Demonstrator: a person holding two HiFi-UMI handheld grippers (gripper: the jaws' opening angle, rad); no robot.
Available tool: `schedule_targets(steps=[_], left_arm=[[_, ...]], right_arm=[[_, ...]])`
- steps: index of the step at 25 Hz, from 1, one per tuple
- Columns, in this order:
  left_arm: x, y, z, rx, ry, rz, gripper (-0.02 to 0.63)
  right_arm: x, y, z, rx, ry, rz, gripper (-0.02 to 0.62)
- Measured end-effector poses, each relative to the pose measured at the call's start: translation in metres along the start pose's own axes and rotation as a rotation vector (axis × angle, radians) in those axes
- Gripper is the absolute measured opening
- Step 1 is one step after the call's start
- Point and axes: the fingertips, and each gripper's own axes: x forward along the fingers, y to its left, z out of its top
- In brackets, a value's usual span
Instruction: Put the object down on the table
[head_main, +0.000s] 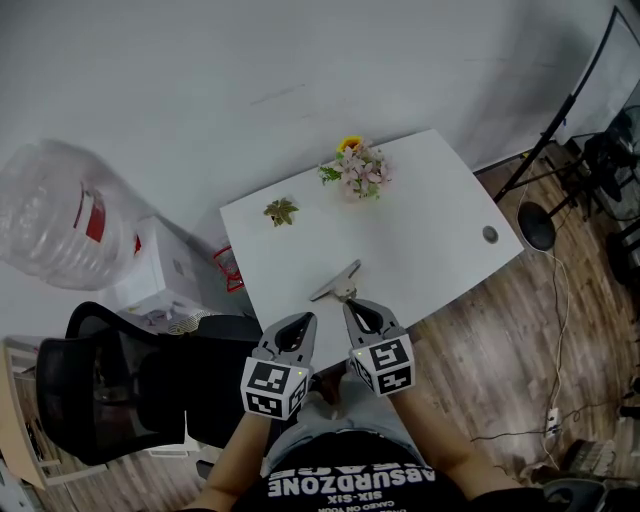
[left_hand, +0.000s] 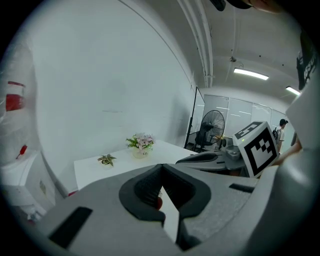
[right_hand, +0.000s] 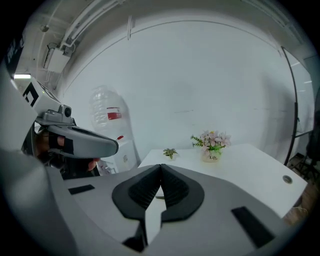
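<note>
Head view: white desk (head_main: 420, 220) seen from steeply above. Silvery clip-like object (head_main: 337, 283) lies flat on it just inside the near edge, toward the near-left corner, touching neither gripper. Flower pot (head_main: 358, 170) stands by the far edge; small leafy plant (head_main: 281, 211) near the far-left corner; round grommet (head_main: 489, 234) close to the near-right corner. Left gripper (head_main: 298, 325) and right gripper (head_main: 358, 312) sit side by side just off the near edge, over the person's lap, tips toward the desk. Black chair (head_main: 110, 385) and large water bottle (head_main: 60, 215) off the desk's left side. Left gripper view: jaws together at the tips, nothing clamped; desk with both plants beyond, right gripper's marker cube (left_hand: 256, 147) at the right, standing fan (left_hand: 214, 120) in the background. Right gripper view: jaws closed tip to tip, nothing held; flower pot and small plant on the desk ahead, left gripper at the left edge of frame.
</note>
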Motion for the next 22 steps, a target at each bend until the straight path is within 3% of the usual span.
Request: schedule_targets(steps=[22], left_arm=[[0.000,-0.017,0.003,-0.008,-0.008,-0.052,0.003]], right_arm=[[-0.034,0.005,0.011,0.004,-0.053,-0.022,-0.002]])
